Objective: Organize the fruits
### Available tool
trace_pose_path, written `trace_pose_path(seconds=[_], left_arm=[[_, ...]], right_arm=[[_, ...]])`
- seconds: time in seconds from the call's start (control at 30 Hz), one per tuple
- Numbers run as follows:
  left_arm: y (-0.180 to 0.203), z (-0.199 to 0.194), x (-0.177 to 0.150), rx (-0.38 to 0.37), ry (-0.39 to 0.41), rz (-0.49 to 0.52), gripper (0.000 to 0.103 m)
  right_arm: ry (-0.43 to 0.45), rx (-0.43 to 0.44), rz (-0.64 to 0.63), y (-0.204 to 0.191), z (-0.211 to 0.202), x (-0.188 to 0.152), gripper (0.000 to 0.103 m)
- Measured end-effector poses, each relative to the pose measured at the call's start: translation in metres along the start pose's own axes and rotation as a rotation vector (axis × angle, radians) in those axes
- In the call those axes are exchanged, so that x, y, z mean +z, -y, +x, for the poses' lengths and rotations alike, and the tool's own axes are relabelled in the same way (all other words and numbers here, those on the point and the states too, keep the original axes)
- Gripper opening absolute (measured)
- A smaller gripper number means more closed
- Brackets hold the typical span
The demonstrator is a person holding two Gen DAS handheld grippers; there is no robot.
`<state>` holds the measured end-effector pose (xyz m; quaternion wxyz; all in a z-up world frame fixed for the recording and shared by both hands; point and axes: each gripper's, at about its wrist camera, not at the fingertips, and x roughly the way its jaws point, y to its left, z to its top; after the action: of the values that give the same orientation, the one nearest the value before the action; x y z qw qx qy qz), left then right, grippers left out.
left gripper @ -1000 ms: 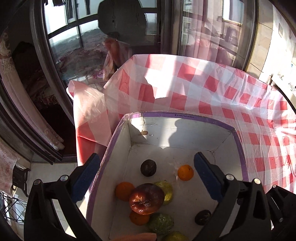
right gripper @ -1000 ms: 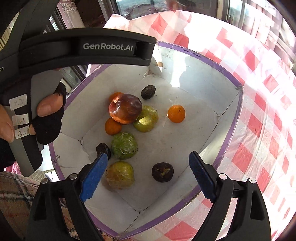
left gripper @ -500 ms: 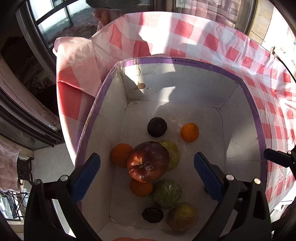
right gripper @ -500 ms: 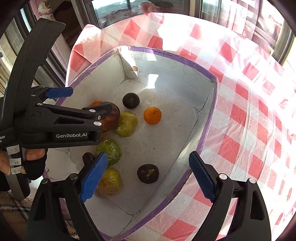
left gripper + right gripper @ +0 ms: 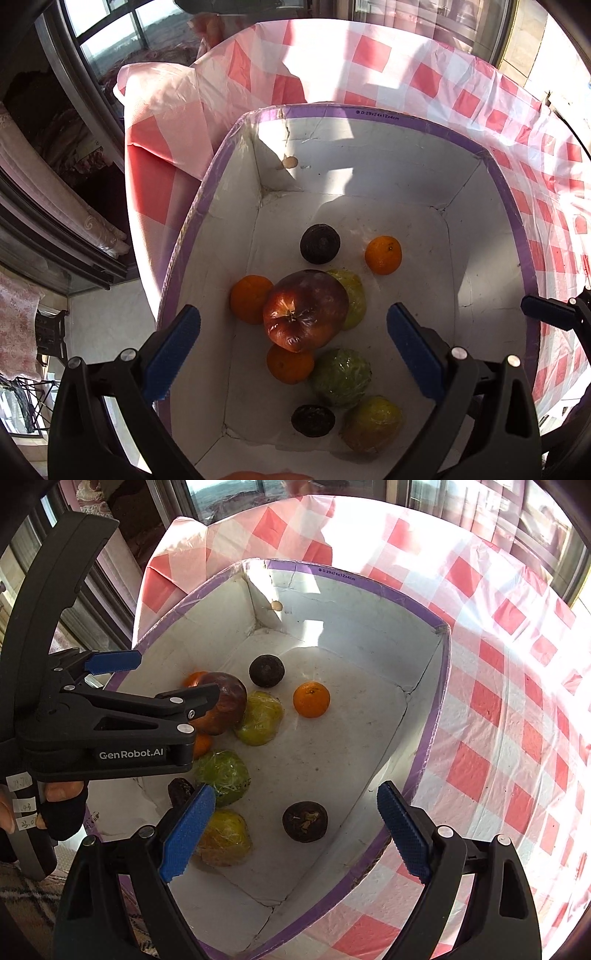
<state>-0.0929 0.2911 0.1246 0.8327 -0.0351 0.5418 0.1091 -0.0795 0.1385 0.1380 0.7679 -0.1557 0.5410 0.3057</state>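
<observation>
Left claw [image 5: 291, 338] spread wide, empty, above the big red apple [image 5: 306, 311] in the white purple-rimmed box [image 5: 388, 114]. Right claw [image 5: 293, 829] likewise wide, empty, over the box's near end beside a dark round fruit [image 5: 305, 821]. Fruits all lie in the box: apple mid-left touching two oranges [image 5: 252, 298], lone orange [image 5: 311, 699] apart toward the far wall. Box sits on the checkered-cloth bench [image 5: 517, 701].

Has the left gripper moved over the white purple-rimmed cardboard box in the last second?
Yes. The left gripper has tipped down and advanced over the box; its fingers now frame the big dark-red apple, jaws open.
</observation>
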Motion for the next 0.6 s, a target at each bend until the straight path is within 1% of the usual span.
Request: trace_pose_path(seconds=[0.37, 0.6], left_arm=[[-0.0023, -0.0001, -0.0054, 0.004, -0.008, 0.004, 0.101], [-0.0006, 0.0005, -0.0068, -0.006, -0.014, 0.006, 0.101]], right_arm=[[-0.003, 0.012, -0.015, -0.0059, 0.0032, 0.002, 0.087], [-0.012, 0.011, -0.013, -0.0048, 0.0038, 0.0014, 0.087]])
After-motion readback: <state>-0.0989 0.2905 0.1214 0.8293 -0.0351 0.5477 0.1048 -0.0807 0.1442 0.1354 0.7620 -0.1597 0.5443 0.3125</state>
